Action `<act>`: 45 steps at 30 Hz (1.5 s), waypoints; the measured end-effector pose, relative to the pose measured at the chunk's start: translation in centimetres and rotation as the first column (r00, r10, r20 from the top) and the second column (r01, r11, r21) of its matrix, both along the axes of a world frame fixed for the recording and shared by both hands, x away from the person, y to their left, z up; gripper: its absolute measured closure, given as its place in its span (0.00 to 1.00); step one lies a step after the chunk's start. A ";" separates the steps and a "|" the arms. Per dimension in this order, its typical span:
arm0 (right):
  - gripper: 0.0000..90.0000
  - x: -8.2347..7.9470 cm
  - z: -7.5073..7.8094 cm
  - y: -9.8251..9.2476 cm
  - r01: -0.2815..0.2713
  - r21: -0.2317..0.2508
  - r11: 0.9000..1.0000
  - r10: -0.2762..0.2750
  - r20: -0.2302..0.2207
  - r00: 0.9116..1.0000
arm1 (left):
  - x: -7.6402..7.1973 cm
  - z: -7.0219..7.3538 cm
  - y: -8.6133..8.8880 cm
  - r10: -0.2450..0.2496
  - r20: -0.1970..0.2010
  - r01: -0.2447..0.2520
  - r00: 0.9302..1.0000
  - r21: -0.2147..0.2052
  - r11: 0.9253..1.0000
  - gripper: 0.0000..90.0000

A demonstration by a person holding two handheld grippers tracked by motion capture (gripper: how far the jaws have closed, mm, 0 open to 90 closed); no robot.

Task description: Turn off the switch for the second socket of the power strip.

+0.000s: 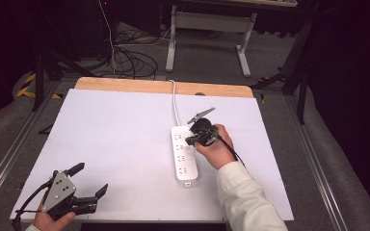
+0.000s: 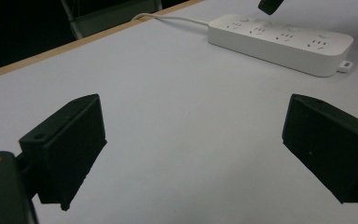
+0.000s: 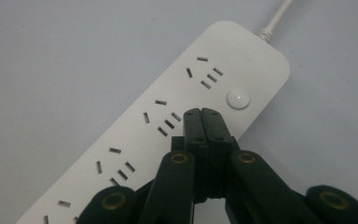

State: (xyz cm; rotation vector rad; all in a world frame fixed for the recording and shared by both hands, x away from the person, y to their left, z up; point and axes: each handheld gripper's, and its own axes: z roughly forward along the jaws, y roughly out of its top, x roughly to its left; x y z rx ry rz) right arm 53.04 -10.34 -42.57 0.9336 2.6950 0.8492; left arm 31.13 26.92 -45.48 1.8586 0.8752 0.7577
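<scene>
A white power strip lies on the white table, its cord running to the far edge. In the right gripper view the power strip shows several socket groups and a round button. My right gripper is shut with nothing between its jaws, tips just over the strip near that button. From above, the right gripper hangs over the strip's upper half. My left gripper rests open at the near left corner; its jaws stand wide apart around bare table, with the power strip farther off.
The table's wooden far edge borders a dark floor with cables and a white desk frame. Metal rails run along both sides of the table.
</scene>
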 end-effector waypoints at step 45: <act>1.00 -0.5 -1.1 1.5 0.007 -0.119 0.993 -0.001 0.048 0.999 | 0.1 0.0 -0.1 -0.003 0.001 0.003 1.000 0.006 1.000 0.08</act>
